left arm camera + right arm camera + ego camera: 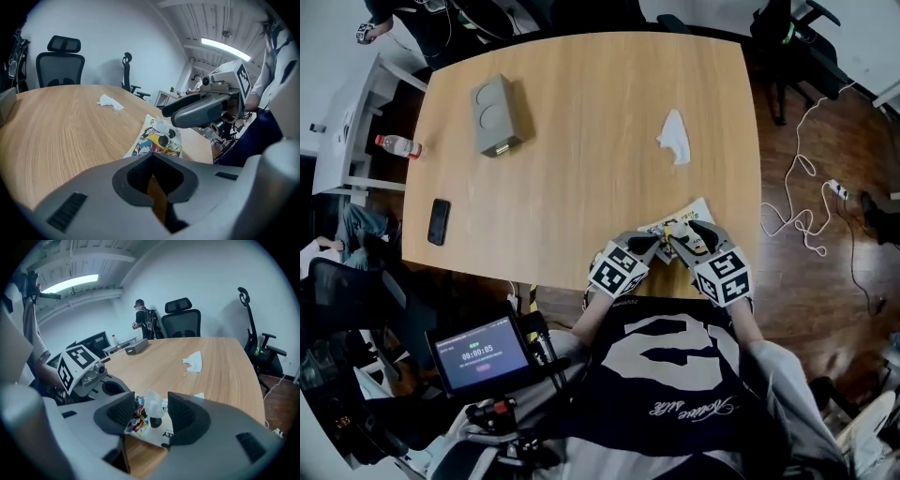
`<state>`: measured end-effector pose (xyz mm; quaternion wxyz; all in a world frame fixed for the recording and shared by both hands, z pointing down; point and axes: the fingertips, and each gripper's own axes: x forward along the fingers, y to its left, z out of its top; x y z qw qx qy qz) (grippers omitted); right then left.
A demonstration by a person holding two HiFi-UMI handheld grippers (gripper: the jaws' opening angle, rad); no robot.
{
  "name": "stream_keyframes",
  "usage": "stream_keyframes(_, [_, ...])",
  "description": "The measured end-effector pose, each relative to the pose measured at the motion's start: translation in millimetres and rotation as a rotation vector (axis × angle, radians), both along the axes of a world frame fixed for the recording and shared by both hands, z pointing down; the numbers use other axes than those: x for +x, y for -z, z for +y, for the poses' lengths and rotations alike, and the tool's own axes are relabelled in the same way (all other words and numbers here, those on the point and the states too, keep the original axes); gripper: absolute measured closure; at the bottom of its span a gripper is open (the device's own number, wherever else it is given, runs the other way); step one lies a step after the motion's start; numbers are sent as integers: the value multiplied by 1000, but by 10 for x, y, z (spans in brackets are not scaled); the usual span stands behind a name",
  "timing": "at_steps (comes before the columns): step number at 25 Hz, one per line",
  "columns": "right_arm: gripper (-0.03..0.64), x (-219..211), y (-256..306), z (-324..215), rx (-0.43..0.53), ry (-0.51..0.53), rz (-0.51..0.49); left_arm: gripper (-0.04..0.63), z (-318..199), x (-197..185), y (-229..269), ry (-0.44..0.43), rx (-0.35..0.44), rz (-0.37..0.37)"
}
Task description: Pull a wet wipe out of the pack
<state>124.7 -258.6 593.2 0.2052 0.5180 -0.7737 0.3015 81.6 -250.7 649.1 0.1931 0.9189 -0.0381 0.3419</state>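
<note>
Head view shows both tools low and right of centre, at the near edge of the wooden table [581, 169], with the left gripper [653, 243] and right gripper [681, 240] drawn close together over the wet wipe pack [697, 209]. The pack lies flat, its printed cartoon face up, just inside the table edge. In the right gripper view the jaws stand wide apart with the pack [137, 422] below them, and a white tuft of wipe [153, 403] sticks up from the pack's opening in the gap between them, with neither pad pressing on it. In the left gripper view the left gripper's jaws are closed together with nothing between them, and the pack [157, 138] lies a little ahead, under the other tool's grey fingers. A crumpled loose wipe [674, 137] lies farther up the table, well apart from the pack. Toward the upper left sits a grey box [495, 114]; a black phone [439, 221] lies at the left edge.
</note>
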Motion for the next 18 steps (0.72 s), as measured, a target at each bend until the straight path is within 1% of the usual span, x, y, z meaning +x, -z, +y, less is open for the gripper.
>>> stream_keyframes(5, [411, -63, -341, -72, -57, 29, 85, 592, 28, 22, -92, -17, 14, -19])
stream_keyframes(8, [420, -38, -436, -79, -45, 32, 139, 592, 37, 33, -122, -20, 24, -31])
stream_keyframes(11, [458, 7, -429, -76, -31, 19, 158, 592, 49, 37, -130, -25, 34, -45])
stream_keyframes(12, [487, 20, -415, -75, -27, 14, 161, 592, 51, 38, -136, -25, 36, -48])
stream_keyframes(14, [590, 19, -388, -66, -21, 3, 165, 592, 47, 37, -148, -22, 36, -51])
stream_keyframes(15, [607, 9, -378, -58, -19, -4, 164, 592, 44, 34, -158, -20, 36, -52])
stream_keyframes(18, [612, 4, -302, -43, 1, -40, 134, 592, 33, 31, -162, -18, 42, -60])
